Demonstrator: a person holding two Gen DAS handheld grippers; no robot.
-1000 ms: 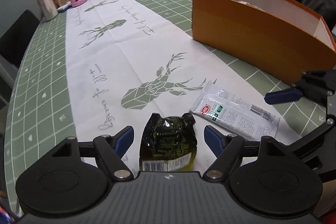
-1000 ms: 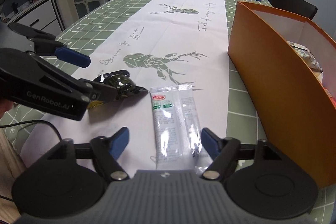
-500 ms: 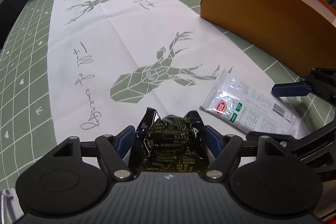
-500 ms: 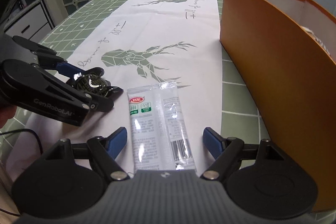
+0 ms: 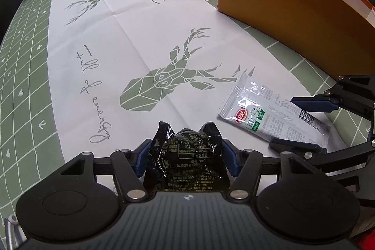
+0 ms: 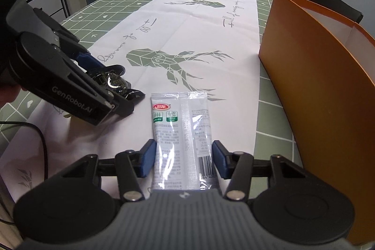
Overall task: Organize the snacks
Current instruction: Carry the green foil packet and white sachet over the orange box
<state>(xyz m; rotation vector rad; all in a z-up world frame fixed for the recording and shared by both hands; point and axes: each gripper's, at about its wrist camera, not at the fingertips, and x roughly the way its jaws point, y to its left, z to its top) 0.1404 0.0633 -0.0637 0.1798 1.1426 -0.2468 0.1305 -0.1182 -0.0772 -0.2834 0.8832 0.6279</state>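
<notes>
Having just been closing, our left gripper (image 5: 185,157) pinches the black snack pouch (image 5: 187,158) and our right gripper (image 6: 184,159) brackets the white snack sachet (image 6: 181,130), both nearly ready for the orange box (image 6: 316,90).

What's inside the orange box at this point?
Little can be seen. The orange box shows only its white inner wall in both views; its near wall covers the floor and any snacks inside.
</notes>
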